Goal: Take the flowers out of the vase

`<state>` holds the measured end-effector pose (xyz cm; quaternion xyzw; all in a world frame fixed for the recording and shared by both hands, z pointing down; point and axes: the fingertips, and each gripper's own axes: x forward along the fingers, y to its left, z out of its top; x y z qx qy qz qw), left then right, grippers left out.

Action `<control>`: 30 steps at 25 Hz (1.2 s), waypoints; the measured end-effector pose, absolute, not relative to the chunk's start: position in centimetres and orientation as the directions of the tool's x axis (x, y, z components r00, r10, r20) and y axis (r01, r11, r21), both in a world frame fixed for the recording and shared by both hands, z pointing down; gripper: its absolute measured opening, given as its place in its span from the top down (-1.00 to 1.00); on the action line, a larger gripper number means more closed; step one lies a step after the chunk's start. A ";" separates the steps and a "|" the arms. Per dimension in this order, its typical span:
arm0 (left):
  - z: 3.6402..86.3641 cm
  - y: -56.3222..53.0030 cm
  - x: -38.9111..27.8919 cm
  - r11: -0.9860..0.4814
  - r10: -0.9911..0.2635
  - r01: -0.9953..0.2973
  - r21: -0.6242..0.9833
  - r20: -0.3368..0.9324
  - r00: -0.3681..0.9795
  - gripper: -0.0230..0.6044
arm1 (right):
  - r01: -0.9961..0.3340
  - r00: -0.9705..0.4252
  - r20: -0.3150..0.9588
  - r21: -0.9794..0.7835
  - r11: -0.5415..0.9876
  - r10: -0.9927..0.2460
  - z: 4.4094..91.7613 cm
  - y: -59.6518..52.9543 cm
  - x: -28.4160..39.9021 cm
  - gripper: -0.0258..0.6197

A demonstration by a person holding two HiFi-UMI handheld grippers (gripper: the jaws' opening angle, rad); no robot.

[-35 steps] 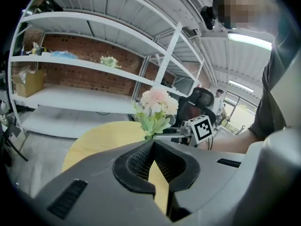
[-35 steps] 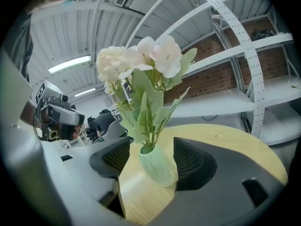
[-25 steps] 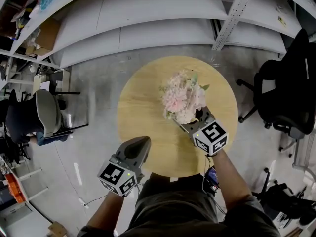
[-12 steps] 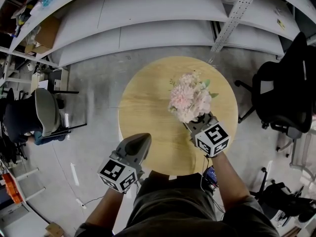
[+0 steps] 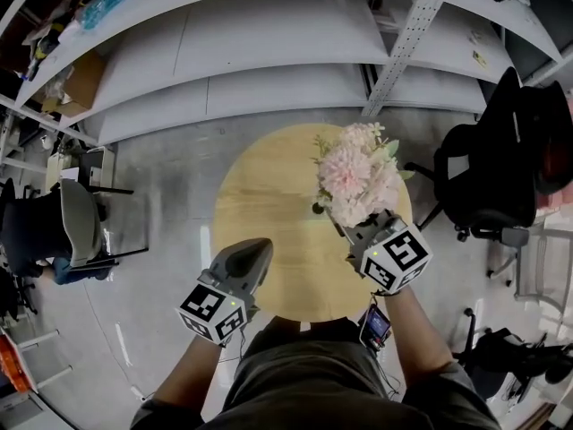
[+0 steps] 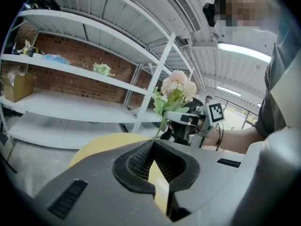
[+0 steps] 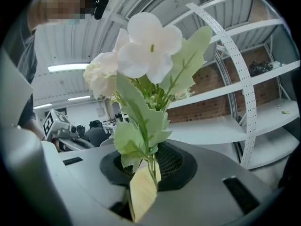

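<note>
Two grey hand-held grippers reach over the round pale wooden table. The left gripper, at the near edge, has its jaws together with nothing between them. The right gripper is closing its jaws on the thin green stems of the bunch of pale pink flowers, which it holds upright above the table's right side.

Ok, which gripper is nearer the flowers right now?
Right. The right gripper has the stems of the flowers between its closing jaws, just below the blooms; the left gripper is apart from them, empty, over the near-left edge of the table.

A workshop or lab: bare white metal shelving, concrete floor, black office chairs.
</note>
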<state>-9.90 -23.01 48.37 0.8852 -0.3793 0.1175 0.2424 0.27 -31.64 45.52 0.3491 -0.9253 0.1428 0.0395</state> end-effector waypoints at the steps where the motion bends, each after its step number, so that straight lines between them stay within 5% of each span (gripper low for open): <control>1: 47.8 -23.0 -10.0 -0.605 -0.614 -0.722 0.336 0.380 0.692 0.90 | -0.658 -0.751 0.155 -0.245 0.712 -0.642 44.0 -31.5 0.3 0.66; 16: 39.0 -22.7 -10.1 -0.720 -0.604 -0.645 0.257 0.226 0.764 0.90 | -0.663 -0.717 -0.002 -0.305 0.683 -0.697 29.5 -24.8 -0.1 0.66; 30: 37.6 -22.0 -9.0 -0.752 -0.584 -0.620 0.225 0.209 0.784 0.90 | -0.687 -0.685 0.016 -0.347 0.639 -0.728 30.3 -22.7 1.5 0.67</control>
